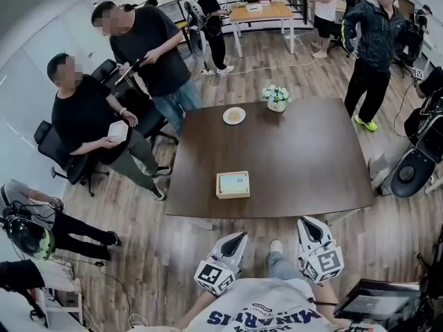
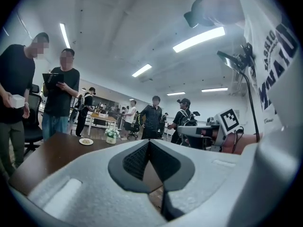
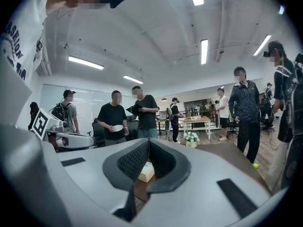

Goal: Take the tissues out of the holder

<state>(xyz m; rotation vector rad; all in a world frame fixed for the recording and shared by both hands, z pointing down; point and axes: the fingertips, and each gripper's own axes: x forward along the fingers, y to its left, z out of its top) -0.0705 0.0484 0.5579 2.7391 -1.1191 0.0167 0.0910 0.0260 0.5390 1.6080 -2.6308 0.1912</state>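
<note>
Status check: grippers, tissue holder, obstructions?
Left gripper shut, empty; right gripper shut, empty. Tissue holder untouched on table. Plate, flowers beyond it.

A dark wooden table (image 1: pixel 297 158) carries a tissue holder (image 1: pixel 232 184), a plate (image 1: pixel 234 115) and potted flowers (image 1: pixel 276 97).

This is an open-plan office or shared workroom. A large dark meeting table (image 1: pixel 311 158) stands on a wood-plank floor (image 1: pixel 138 247). Black swivel chairs (image 1: pixel 43 137) sit beside it and a lighter desk (image 1: pixel 266 11) stands further back. Long strip lights (image 3: pixel 203 51) cross a bare white ceiling (image 3: pixel 156 32). Several people (image 1: pixel 377 40) stand about, one holding a tablet or clipboard (image 2: pixel 52 78).
</note>
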